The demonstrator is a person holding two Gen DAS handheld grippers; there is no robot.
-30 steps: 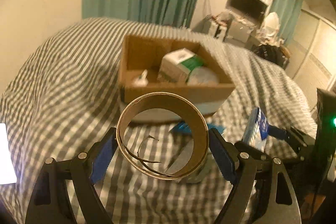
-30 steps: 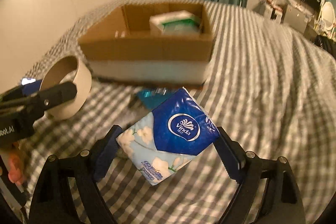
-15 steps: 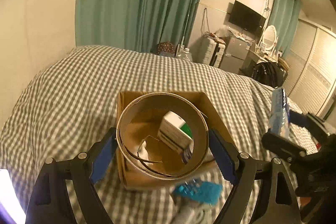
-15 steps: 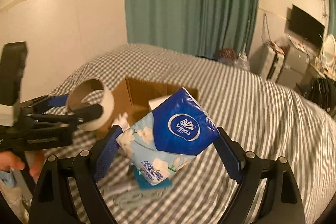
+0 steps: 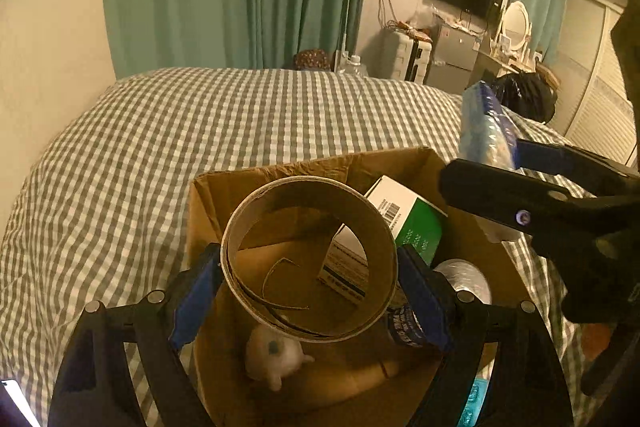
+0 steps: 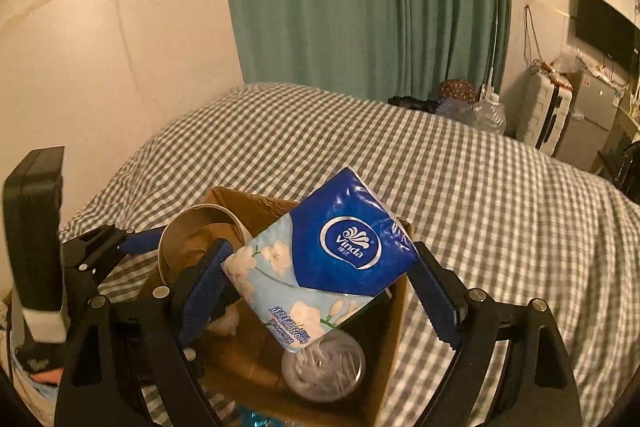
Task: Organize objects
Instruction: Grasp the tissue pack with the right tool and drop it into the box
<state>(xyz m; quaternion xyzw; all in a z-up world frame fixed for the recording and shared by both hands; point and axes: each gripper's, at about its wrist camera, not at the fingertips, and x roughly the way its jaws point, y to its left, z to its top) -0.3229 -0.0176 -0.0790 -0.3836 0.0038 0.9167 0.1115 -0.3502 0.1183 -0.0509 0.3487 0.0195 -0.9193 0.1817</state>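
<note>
Cardboard ring (image 5: pixel 310 261), brown with a strip peeling loose inside, sat clamped between the left gripper's (image 5: pixel 310 283) blue pads above the open cardboard box (image 5: pixel 272 173), while the right gripper (image 6: pixel 320 281) pinched a blue-and-floral Vinda tissue pack (image 6: pixel 326 259) over the same box. Beneath the left fingers lay a green-and-white carton (image 5: pixel 404 223), a small white toy (image 5: pixel 276 353) and a clear round container (image 5: pixel 466 279), crowding the box floor. Only the right view showed the pack's printed face and the ring just left of its own fingers; the left view saw the pack edge-on.

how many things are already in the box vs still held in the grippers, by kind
In the cardboard box:
white and green carton: 1
clear round container: 1
small white plush toy: 1
Held above it:
cardboard tape ring, left gripper: 1
Vinda tissue pack, right gripper: 1
Total: 5
</note>
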